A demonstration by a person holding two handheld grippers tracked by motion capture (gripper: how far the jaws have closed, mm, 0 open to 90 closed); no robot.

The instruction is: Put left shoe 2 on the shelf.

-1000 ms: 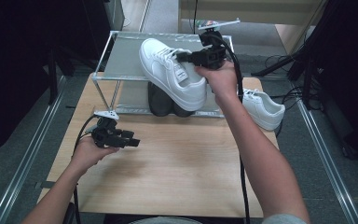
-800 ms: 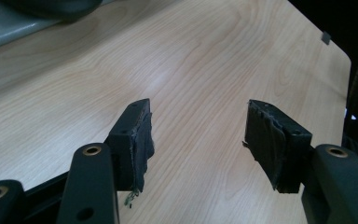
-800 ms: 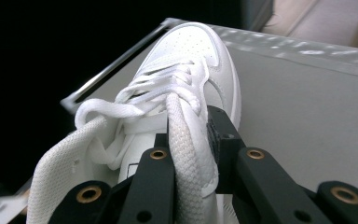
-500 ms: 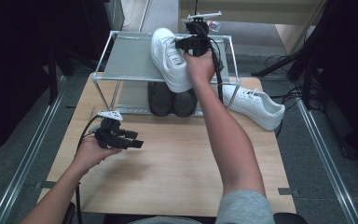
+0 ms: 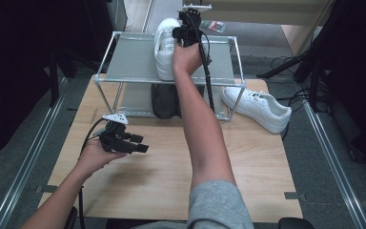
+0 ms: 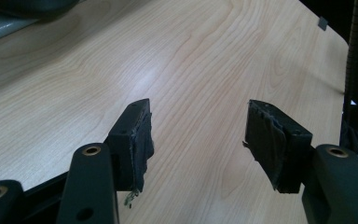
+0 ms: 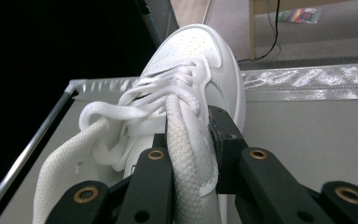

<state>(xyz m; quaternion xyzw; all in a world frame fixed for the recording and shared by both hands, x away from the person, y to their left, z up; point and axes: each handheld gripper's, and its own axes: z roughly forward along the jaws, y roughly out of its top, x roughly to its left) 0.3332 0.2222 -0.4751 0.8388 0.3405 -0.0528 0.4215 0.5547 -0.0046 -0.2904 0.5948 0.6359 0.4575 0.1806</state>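
While clamped on the collar of a white shoe [image 5: 166, 47] atop the wire shelf [image 5: 124, 59], right tongs [image 5: 181, 34], grip just loosening a little. Toe pointing away, sole on the shelf top. Left tongs [image 5: 132, 143] released, low over the bare desk [image 5: 171, 167], holding nothing.
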